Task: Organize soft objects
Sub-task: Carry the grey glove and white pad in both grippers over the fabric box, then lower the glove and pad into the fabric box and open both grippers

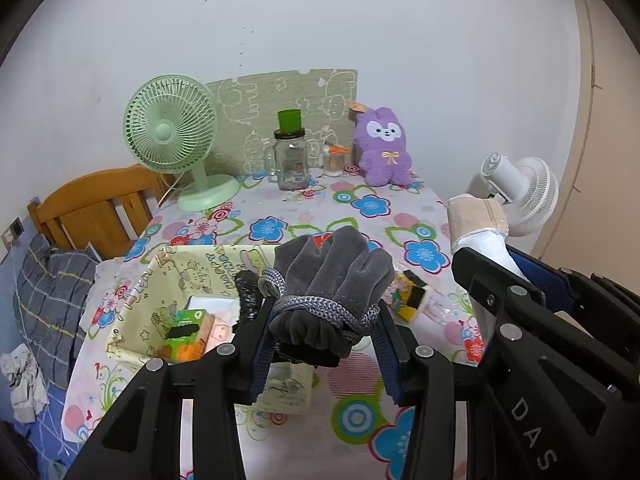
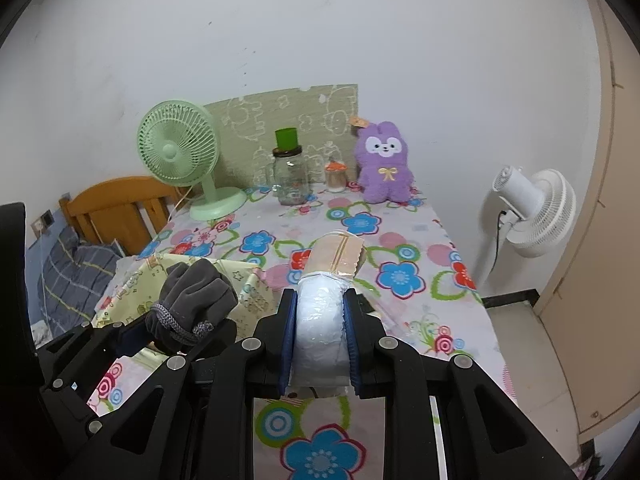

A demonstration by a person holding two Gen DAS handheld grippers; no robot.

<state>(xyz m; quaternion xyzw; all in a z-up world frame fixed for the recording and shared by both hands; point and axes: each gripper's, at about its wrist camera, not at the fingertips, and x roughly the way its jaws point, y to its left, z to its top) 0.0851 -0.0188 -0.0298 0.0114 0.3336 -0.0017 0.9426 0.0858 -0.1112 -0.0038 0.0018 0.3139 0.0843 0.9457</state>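
Observation:
My left gripper (image 1: 326, 320) is shut on a grey fleece glove (image 1: 332, 276) with a knitted cuff, held above the table near a yellow fabric basket (image 1: 136, 312). My right gripper (image 2: 320, 328) is shut on a white plastic-wrapped pack (image 2: 320, 320) with a beige folded end (image 2: 338, 254). The pack also shows at the right of the left wrist view (image 1: 476, 220). The glove appears at the left of the right wrist view (image 2: 192, 292), over the basket (image 2: 256, 300). A purple plush rabbit (image 1: 384, 144) sits at the table's far edge.
The floral-cloth table (image 2: 400, 240) carries a green desk fan (image 1: 172, 132), a glass jar with a green cap (image 1: 290, 160) and a small container (image 1: 334, 160) by the wall. A yellow-black sponge (image 1: 412, 292) lies beside the basket. White floor fan (image 2: 536, 212) right; wooden headboard (image 1: 96, 208) left.

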